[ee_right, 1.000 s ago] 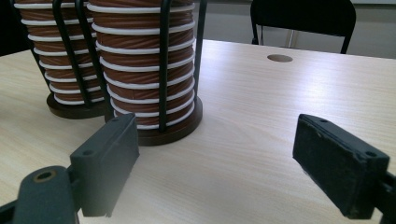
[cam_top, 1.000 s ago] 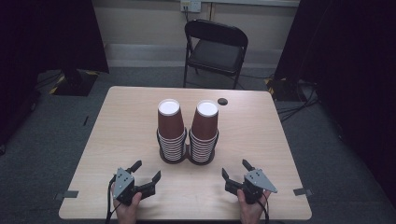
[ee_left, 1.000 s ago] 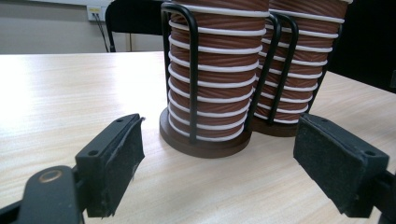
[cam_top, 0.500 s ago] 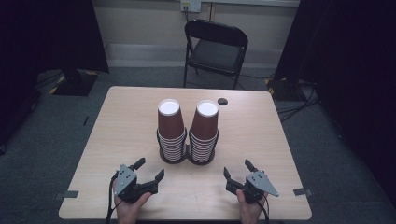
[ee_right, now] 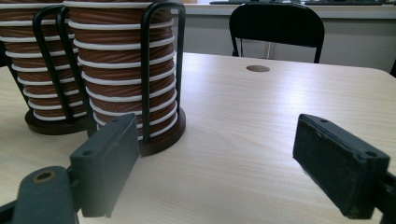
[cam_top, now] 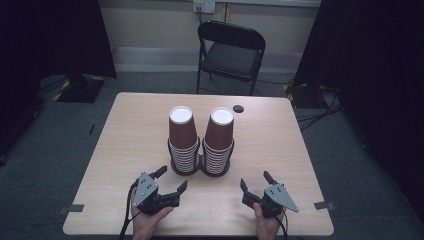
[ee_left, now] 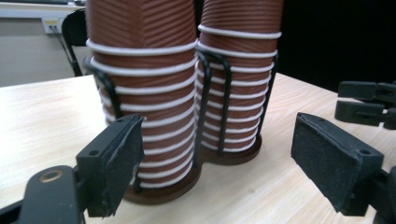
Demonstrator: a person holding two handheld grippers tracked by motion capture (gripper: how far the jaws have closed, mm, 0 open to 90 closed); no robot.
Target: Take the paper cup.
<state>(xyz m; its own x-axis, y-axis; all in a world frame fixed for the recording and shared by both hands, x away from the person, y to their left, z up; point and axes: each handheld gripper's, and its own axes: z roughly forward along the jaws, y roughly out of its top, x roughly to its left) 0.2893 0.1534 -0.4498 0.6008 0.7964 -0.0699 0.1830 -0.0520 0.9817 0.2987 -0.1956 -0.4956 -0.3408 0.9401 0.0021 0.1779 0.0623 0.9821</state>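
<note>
1. Your left gripper [cam_top: 171, 180] sits near the table's [cam_top: 280, 145] front edge w/ jaws spread wide, nothing between them.
2. Your right gripper [cam_top: 256, 182] is the same: released, empty, resting low on the table.
3. Two stacks of brown cups, left stack [cam_top: 182, 140] & right stack [cam_top: 218, 141], stand upright side by side in a black wire holder [ee_left: 201, 93] at table centre, just ahead of both grippers.
4. Folding chair [cam_top: 231, 50] is beyond the far edge.

Wide-open tongs [ee_left: 217, 163] face two cup stacks [ee_left: 144, 93] in a black wire holder [ee_left: 203, 107] on the worktop [ee_left: 46, 116]; what are probably other tongs [ee_left: 366, 105] sit at right.
</note>
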